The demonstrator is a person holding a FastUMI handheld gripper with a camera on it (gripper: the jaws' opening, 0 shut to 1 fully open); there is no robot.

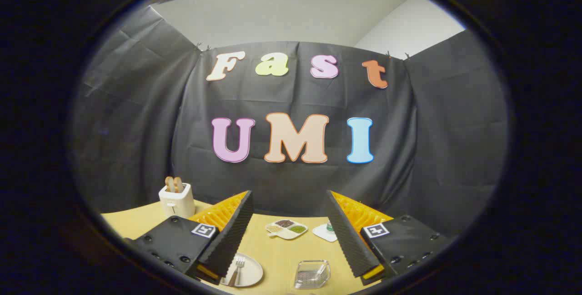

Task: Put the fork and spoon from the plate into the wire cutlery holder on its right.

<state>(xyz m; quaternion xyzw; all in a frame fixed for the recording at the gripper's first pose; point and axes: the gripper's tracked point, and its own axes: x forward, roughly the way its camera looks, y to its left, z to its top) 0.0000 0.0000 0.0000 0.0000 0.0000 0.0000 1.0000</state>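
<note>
Gripper view — gripper (288, 204) wide open (empty); fork (237, 269) on plate (253, 273), tines pointing away.

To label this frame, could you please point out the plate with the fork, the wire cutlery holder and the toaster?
Round white plate (253, 271), gripper view: bare rim right of the fork.
Wire cutlery holder (312, 274), gripper view: front mesh wall.
White toaster (176, 203), gripper view: front face.

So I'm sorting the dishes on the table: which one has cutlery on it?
The round white plate, by the left finger, with a fork lying on it. The divided dish further back holds food in compartments.
</note>
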